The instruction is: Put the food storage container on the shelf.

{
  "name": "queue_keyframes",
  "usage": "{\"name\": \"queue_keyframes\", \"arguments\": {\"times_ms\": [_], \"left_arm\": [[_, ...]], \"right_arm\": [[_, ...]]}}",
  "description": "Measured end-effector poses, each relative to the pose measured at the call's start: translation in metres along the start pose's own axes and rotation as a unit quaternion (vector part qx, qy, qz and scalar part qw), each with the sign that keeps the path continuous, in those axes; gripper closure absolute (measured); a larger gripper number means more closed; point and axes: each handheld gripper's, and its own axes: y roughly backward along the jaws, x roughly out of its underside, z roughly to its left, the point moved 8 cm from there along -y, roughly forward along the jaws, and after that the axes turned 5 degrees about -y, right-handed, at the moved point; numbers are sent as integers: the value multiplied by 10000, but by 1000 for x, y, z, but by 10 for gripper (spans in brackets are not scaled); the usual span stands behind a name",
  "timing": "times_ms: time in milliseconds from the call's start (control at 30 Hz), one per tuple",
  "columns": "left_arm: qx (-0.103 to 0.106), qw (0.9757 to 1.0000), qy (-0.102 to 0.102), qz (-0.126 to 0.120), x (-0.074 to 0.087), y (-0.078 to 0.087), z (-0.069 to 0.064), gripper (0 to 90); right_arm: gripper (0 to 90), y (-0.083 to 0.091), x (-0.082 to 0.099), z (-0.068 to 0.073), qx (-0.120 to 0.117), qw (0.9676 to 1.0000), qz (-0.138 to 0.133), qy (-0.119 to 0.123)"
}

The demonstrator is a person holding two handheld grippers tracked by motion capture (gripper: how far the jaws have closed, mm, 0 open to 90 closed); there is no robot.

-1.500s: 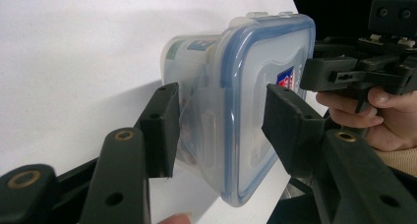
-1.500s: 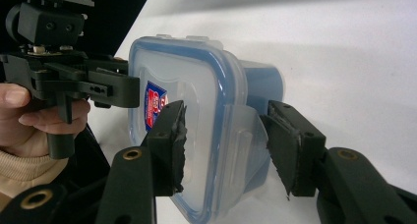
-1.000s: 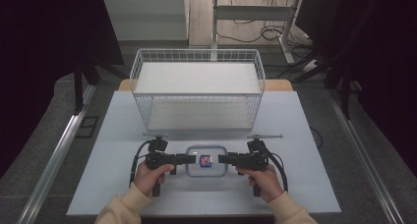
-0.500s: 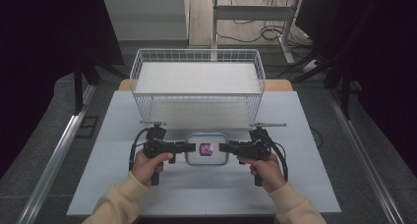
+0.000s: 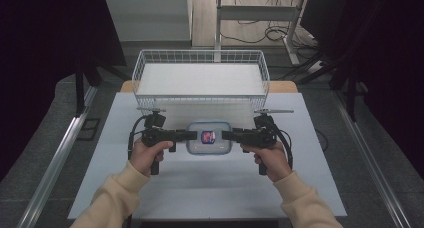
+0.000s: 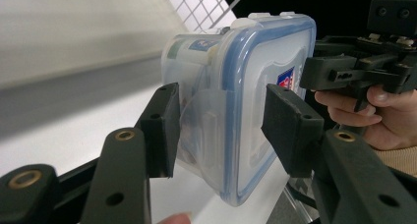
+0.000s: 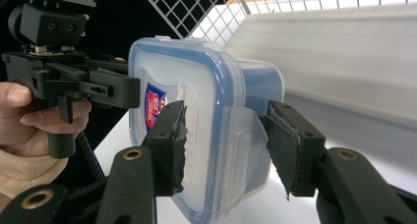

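Grey floor (image 5: 60, 108), dark curtains (image 5: 50, 33), and cables (image 5: 265, 33) beyond the table (image 5: 200, 188).

White wire basket (image 5: 200, 63) at the far end of a pale table (image 5: 100, 163), dark curtains around.

The label (image 5: 208, 136) on the box (image 5: 208, 147) lid is too small to read. The box's contents (image 6: 189, 81) blur behind cloudy plastic. Both forearms (image 5: 114, 198) are cut off at the near edge.
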Motion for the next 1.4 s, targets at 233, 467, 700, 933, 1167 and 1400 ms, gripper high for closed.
{"name": "queue_keyframes", "arguments": {"times_ms": [233, 467, 700, 933, 1167, 1400], "left_arm": [[-5, 10000, -51, -65, -11, 5, -1, 500], [9, 9999, -105, -115, -22, 8, -1, 500], [-1, 9996, -188, -219, -44, 14, -2, 500], [19, 9993, -241, -299, -73, 16, 2, 500], [8, 9991, -276, -320, -103, 19, 12, 500], [-15, 9991, -297, -306, -133, 21, 23, 500]], "right_arm": [[507, 0, -13, 5, -8, 9999, -39, 93], [509, 1, -24, 8, -4, 9998, -70, 197], [509, 2, -43, 12, -16, 9995, -132, 273], [509, 3, -75, 15, 9, 9990, -176, 422], [509, -4, -106, 13, 10, 9987, -187, 476], [510, -12, -136, 10, 0, 9986, -218, 490]]}}
